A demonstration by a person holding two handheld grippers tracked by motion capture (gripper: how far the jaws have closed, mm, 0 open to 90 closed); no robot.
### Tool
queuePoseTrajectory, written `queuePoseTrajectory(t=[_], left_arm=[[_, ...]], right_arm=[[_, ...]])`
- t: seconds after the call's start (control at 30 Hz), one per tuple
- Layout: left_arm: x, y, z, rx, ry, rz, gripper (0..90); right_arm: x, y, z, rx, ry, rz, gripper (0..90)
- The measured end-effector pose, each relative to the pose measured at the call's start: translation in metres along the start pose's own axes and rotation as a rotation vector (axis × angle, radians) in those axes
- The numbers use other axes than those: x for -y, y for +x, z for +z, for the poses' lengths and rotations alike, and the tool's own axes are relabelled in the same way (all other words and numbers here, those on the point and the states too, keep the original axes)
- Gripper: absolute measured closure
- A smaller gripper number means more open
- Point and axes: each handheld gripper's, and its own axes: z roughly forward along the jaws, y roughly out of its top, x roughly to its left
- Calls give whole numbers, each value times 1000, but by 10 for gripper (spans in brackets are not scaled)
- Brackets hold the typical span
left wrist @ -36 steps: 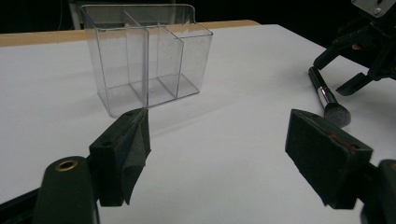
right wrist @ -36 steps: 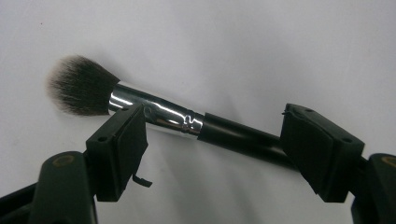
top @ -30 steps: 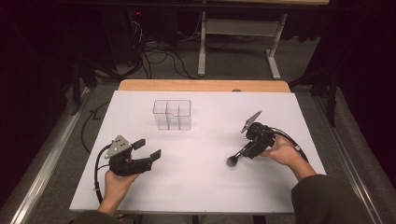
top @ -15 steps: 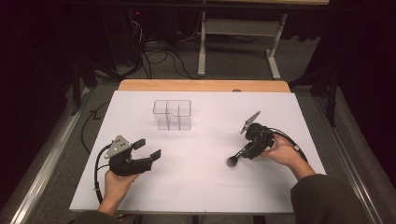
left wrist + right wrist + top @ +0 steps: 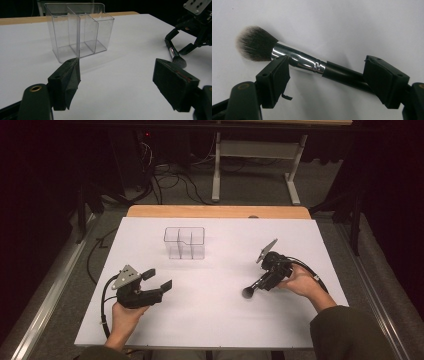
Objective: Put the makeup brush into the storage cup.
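Covering the table [image 5: 210, 330], a white sheet holds a clear organizer [image 5: 184, 242] upper centre and a makeup brush [image 5: 254, 288] centre right, between the right gripper [image 5: 261, 282]'s parted jaws; left gripper [image 5: 157, 279] gapes; dark room, cables [image 5: 170, 177] behind

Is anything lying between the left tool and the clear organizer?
No. In the left gripper view, bare white table runs from the open left tool to the clear organizer; the high view agrees.
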Motion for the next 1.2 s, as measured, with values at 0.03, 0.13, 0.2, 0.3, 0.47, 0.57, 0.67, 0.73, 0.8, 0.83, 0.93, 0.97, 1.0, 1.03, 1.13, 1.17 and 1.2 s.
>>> queuePoseTrajectory(t=[0.03, 0.13, 0.2, 0.3, 0.47, 0.57, 0.67, 0.73, 0.8, 0.83, 0.93, 0.97, 1.0, 1.03, 1.13, 1.17, 1.2], left_arm=[[0, 0, 0, 0, 0, 1, 224], [0, 0, 0, 0, -1, 0, 224], [0, 0, 0, 0, -1, 0, 224], [0, 0, 0, 0, -2, 1, 224], [0, 0, -1, -1, -6, 1, 223], [0, 1, -1, -2, -9, -2, 224], [0, 0, -1, -1, -8, 0, 224], [0, 0, -1, -1, -9, 1, 224], [0, 0, -2, -3, -9, 1, 224], [0, 0, -2, -4, -9, 2, 224], [0, 0, -1, -2, -8, 1, 224], [0, 0, -1, -2, -8, 1, 223], [0, 0, -1, -2, -8, 2, 224], [0, 0, -1, -2, -9, 2, 223], [0, 0, -2, -2, -8, 2, 223], [0, 0, -2, -2, -9, 2, 223], [0, 0, -2, -2, -9, 2, 224]], right_arm=[[0, 0, 0, 0, 0, 0, 228], [0, 0, 0, 0, 0, -1, 227], [0, 0, 0, -1, 2, 2, 226], [-1, 0, 1, -8, 0, -2, 224], [-2, 0, 4, -26, 3, 12, 187], [-2, -1, 5, -32, -4, 2, 187], [-1, -1, 4, -35, 10, 3, 187], [-1, -1, 5, -35, 13, -1, 188], [-1, 0, 5, -33, 17, 2, 196], [-1, 0, 5, -30, 19, 2, 204], [-1, 0, 5, -29, 27, 0, 228], [-1, 0, 5, -29, 30, 2, 235], [-1, 0, 5, -30, 35, 5, 242], [0, 0, 5, -33, 41, 12, 254], [0, 0, 5, -39, 46, 20, 289], [1, 0, 5, -40, 47, 24, 298], [1, -1, 4, -39, 49, 26, 308]])
